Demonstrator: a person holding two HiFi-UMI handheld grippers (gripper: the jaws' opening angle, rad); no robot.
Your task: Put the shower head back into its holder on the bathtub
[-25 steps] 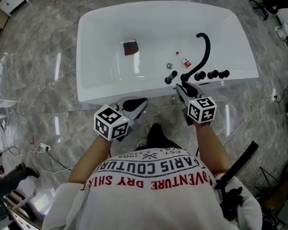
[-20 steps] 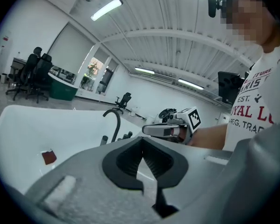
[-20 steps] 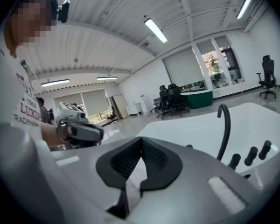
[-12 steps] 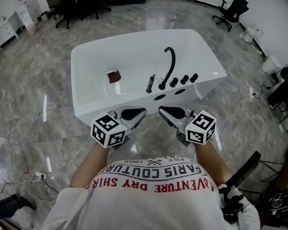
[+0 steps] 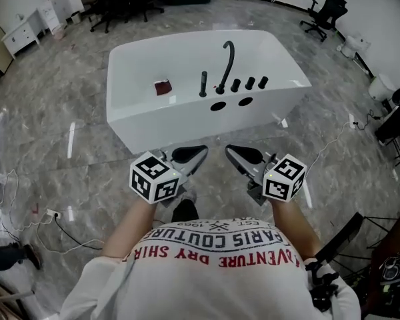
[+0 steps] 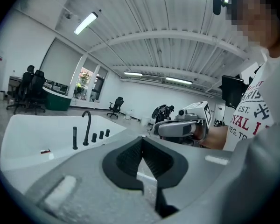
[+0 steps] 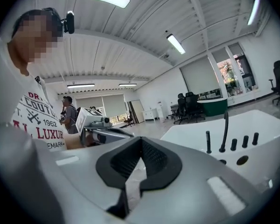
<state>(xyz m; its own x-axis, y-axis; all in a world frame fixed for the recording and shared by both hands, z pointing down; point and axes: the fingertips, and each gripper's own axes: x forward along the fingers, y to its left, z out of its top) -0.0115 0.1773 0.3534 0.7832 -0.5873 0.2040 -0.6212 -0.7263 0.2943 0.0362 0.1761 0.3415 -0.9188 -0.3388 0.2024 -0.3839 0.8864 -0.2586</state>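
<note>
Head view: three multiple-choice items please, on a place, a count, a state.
1. Where is the slim black shower head?
A) upright on the white bathtub's rim, left of the curved black spout
B) lying inside the tub
C) in a hand-held gripper
2. How many black knobs stand right of the spout?
A) two
B) three
C) five
3. Left hand-held gripper and right hand-held gripper:
A) wide open
B) shut, empty
C) gripping the shower head
1A, it stands by the spout; 2B, three in a row; 3B, pads meet, nothing between.
</note>
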